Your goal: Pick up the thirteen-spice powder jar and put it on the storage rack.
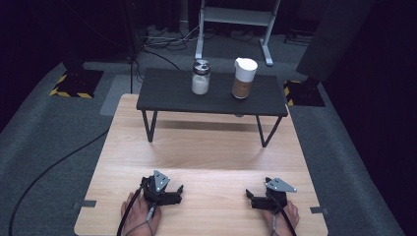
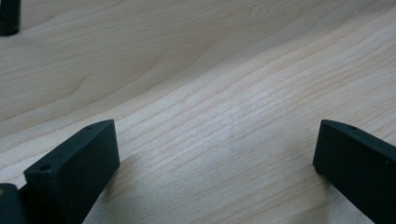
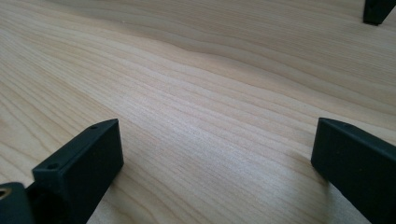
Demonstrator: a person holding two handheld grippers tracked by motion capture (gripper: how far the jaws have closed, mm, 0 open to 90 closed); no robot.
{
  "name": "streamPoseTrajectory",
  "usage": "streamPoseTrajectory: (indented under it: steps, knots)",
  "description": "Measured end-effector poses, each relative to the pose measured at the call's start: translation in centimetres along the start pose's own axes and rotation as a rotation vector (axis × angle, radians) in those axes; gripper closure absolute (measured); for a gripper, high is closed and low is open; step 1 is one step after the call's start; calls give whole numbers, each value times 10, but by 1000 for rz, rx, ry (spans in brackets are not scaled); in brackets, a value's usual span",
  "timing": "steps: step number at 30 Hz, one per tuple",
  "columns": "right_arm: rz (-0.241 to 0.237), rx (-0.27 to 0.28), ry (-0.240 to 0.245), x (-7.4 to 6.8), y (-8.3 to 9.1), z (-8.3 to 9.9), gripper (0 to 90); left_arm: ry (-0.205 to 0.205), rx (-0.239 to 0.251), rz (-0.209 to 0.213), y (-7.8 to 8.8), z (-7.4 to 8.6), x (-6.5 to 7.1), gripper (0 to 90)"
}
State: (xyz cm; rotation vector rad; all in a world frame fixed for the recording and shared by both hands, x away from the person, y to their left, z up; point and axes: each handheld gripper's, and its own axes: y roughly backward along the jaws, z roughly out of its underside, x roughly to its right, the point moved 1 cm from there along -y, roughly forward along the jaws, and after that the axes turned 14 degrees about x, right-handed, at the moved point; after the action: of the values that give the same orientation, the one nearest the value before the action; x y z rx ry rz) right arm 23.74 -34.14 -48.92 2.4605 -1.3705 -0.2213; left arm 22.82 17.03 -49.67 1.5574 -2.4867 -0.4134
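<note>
High view: wooden table [image 1: 206, 162] seen from above, small black shelf [image 1: 162, 96] standing at its 12 o'clock end. On the shelf, a glass jar [image 1: 200, 77] of white powder with a metal lid, and just at its 3 o'clock, apart from it, a cup [image 1: 244, 77] with a white lid and brown contents. Both upright, near the shelf's far edge, well apart from either tool. Left gripper [image 1: 173, 192] resting at 7 o'clock of the table, right gripper [image 1: 252, 196] at 5 o'clock, both low on the board under the person's hands, tips turned toward each other. Probably a parked pose, nothing engaged yet; jar and cup likely set up on the shelf as the things to fetch.

Left gripper view: jaws spread wide, bare wood grain between them, nothing held. Black shelf leg [image 2: 9, 17] at 11 o'clock.

Right gripper view: jaws likewise wide apart, only table surface between, nothing gripped. Dark shelf foot [image 3: 377, 10] at 1 o'clock. Low camera angle fits tools lying almost flat on the board
</note>
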Motion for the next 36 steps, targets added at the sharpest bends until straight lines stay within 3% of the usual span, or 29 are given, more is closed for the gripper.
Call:
streamPoseTrajectory:
  steps: [13,36]
  knots:
    - [-24,2,8,2,-1,0,19,0,0,0,0,0,0,3]
    - [-25,2,10,2,-2,-1,20,3,-1,-9,0,0,1,2]
